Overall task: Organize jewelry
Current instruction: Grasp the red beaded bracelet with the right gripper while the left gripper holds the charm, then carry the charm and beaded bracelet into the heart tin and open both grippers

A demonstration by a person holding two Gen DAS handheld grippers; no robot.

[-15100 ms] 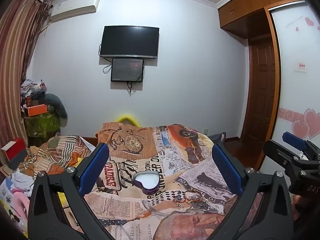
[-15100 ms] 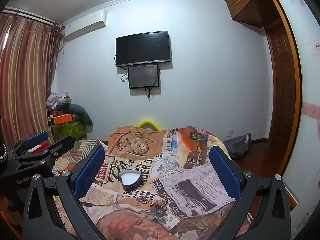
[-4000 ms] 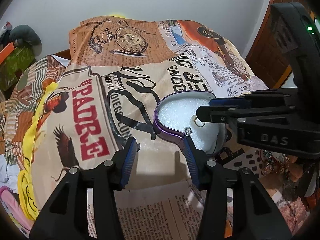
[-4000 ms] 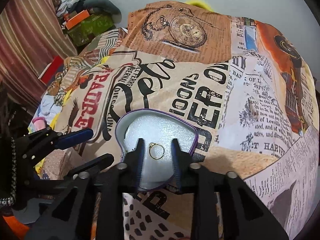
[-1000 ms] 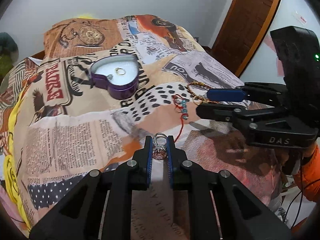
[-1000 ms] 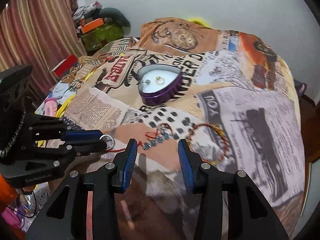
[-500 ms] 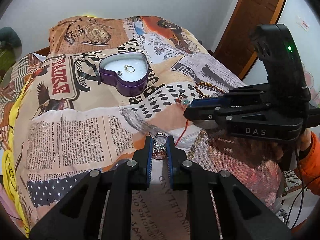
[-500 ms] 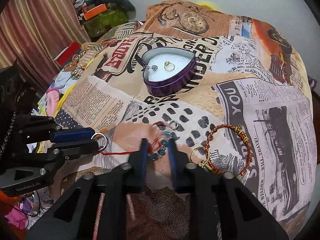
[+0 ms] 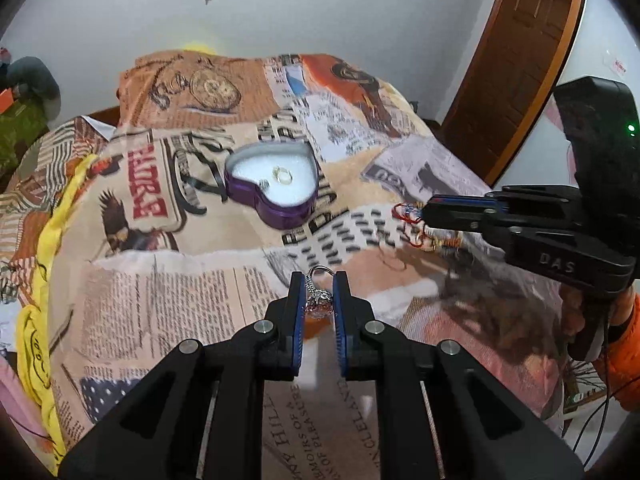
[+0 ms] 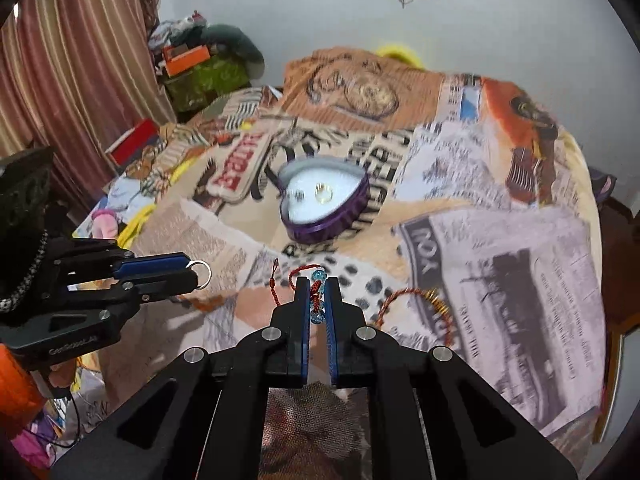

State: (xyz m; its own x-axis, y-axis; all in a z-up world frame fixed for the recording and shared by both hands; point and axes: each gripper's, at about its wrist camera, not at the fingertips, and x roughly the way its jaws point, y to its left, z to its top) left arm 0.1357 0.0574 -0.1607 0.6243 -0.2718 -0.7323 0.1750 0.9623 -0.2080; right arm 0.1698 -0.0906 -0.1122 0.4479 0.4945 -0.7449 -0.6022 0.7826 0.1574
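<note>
A purple heart-shaped box [image 9: 280, 216] [image 10: 344, 216] with white foam lies open on the bed, holding a gold ring [image 9: 283, 176] [image 10: 323, 194] and a small silver piece. My left gripper [image 9: 319, 280] [image 10: 192, 270] is shut on a silver ring with a pink stone [image 9: 319, 302], lifted above the bedspread. My right gripper [image 10: 318, 282] [image 9: 426, 210] is shut on a red cord bracelet with blue beads [image 10: 316, 296], lifted off the bed, right of the box. A red and gold bangle [image 10: 412, 304] lies on the bedspread to the right.
The bed carries a newspaper-print bedspread [image 10: 500, 264]. Clutter and an orange box [image 10: 186, 58] sit by the striped curtain [image 10: 72, 60] at the left. A wooden door [image 9: 516, 52] stands at the right. A yellow cloth [image 9: 36, 320] lies along the bed's left edge.
My right gripper has closed on the red beaded bracelet and lifted it off the bedspread. My left gripper, still holding the ring, has risen and moved toward the box.
</note>
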